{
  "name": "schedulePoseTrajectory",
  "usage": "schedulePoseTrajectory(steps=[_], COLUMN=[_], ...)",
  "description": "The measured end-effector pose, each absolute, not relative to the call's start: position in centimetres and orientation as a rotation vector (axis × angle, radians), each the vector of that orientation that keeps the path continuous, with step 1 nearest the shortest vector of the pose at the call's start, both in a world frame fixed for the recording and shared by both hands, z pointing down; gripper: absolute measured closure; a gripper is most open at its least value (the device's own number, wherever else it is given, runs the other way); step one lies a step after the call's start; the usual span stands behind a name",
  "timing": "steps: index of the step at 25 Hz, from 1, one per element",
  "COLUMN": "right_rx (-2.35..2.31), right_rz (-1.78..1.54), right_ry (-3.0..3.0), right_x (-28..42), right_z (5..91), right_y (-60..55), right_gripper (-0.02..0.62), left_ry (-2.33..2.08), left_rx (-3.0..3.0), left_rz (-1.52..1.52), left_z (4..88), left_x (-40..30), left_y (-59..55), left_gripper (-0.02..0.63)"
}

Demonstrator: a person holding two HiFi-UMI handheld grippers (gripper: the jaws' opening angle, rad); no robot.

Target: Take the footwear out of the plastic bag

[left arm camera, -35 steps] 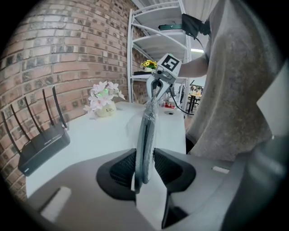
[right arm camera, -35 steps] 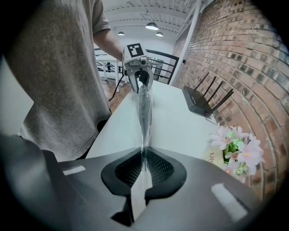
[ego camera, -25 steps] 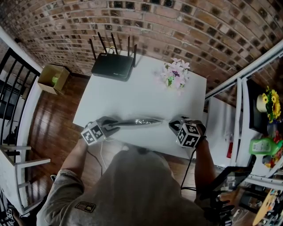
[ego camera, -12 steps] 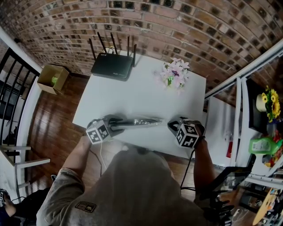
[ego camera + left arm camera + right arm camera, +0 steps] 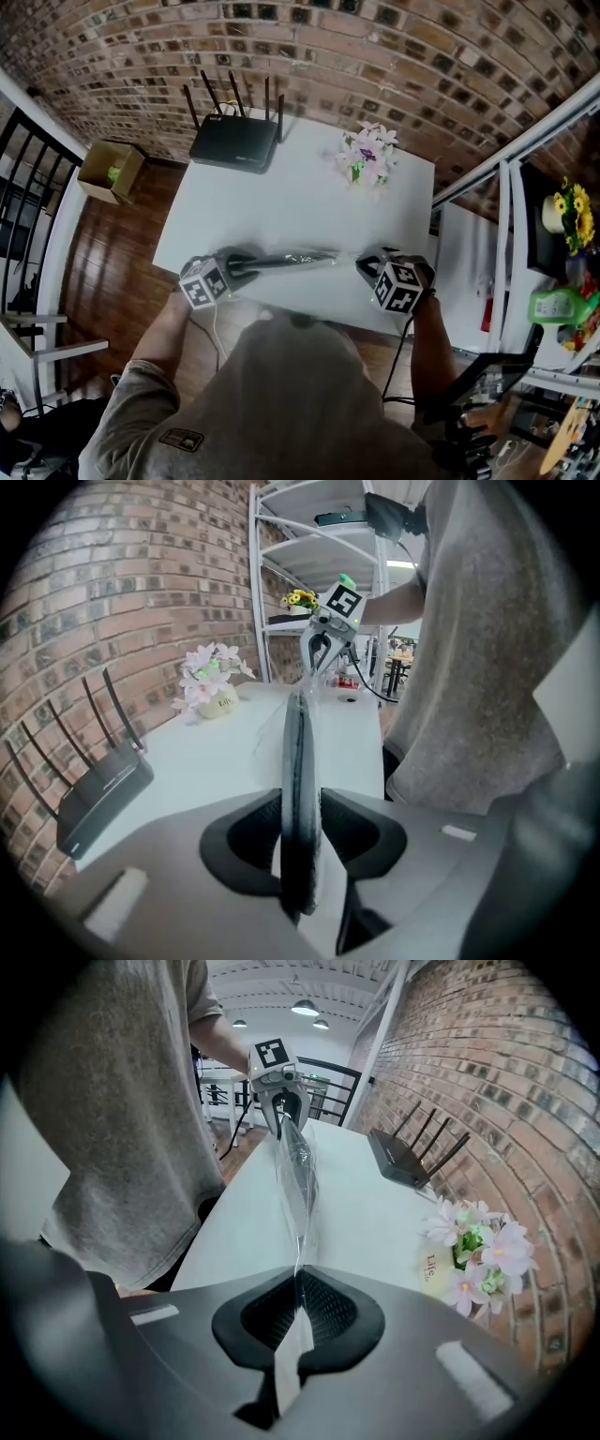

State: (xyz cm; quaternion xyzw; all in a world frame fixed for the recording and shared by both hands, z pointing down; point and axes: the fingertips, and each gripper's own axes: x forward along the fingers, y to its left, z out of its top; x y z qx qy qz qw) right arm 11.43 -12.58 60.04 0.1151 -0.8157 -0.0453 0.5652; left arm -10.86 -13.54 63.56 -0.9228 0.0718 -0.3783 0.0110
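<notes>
Over the white table (image 5: 309, 197), the footwear (image 5: 298, 761) is clamped edge-on by the down-tilted left gripper (image 5: 300, 799), whose jaws have just been closing, while the plastic bag (image 5: 298, 1176) around it is pinched tight by the steeper right gripper (image 5: 298, 1288).

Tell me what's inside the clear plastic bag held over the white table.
A flat dark piece of footwear shows through the plastic bag, seen edge-on. Its upper side is hidden, so its type is unclear.

The footwear (image 5: 298, 789) is black, the plastic bag (image 5: 300, 1171) clear, the table (image 5: 300, 187) white.
</notes>
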Motion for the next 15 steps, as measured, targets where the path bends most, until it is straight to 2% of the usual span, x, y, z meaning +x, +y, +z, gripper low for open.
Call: schedulePoseTrajectory(steps=[15], right_rx=[0.44], right_rz=[-0.108], right_ry=[-1.952], right_x=[11.2], right_z=[59.0], right_y=[-13.7], right_gripper=[0.583], left_ry=[0.723], left_rx=[-3.191], left_rz=[-1.011], left_z=[63.8], left_x=[-17.3], left_y=[-13.1], left_gripper=[0.485])
